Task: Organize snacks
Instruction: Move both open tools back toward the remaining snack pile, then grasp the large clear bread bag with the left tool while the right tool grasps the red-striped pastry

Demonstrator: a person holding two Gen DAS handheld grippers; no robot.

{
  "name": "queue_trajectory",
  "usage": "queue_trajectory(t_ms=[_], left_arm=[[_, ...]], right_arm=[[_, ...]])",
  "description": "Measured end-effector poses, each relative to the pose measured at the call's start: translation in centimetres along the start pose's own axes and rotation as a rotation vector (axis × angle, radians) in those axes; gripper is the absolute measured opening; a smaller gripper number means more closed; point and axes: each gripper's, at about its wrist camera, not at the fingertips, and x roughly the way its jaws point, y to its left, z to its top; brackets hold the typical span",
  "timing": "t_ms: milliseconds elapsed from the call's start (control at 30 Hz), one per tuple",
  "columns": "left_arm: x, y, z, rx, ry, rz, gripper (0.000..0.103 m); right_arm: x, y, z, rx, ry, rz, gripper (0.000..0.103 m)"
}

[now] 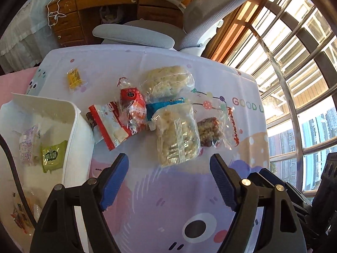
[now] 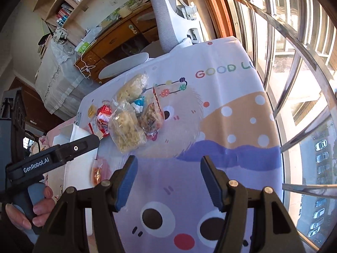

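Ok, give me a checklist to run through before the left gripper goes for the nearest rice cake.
1. Left gripper empty, with its jaws apart: ok.
2. Nearest rice cake lies in front of the left gripper, not yet between its fingers: ok.
3. Rice cake free of its neighbours: not ok. The blue packet and the dark nut bar sit against it.
4. White box open, with room in it: ok. Only a green packet and a clear-wrapped snack show inside.
5. Right gripper empty and out of the way: ok.
6. Jaws wide enough for the rice cake: cannot tell.
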Motion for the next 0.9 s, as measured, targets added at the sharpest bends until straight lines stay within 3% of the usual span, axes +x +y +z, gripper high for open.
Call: queue_trajectory(t_ms=[600,900], left_arm=[[5.7,1.4,2.2,-0.080,-0.006,-0.041,0.078],[7.4,0.7,2.2,-0.064,0.011,-0.093,0.076]], right_arm=[[6.6,0.3,3.7,-0.055,0.016,0.021,0.062],[8.3,1.7,3.6,-0.132,0.030,0.035,0.051]])
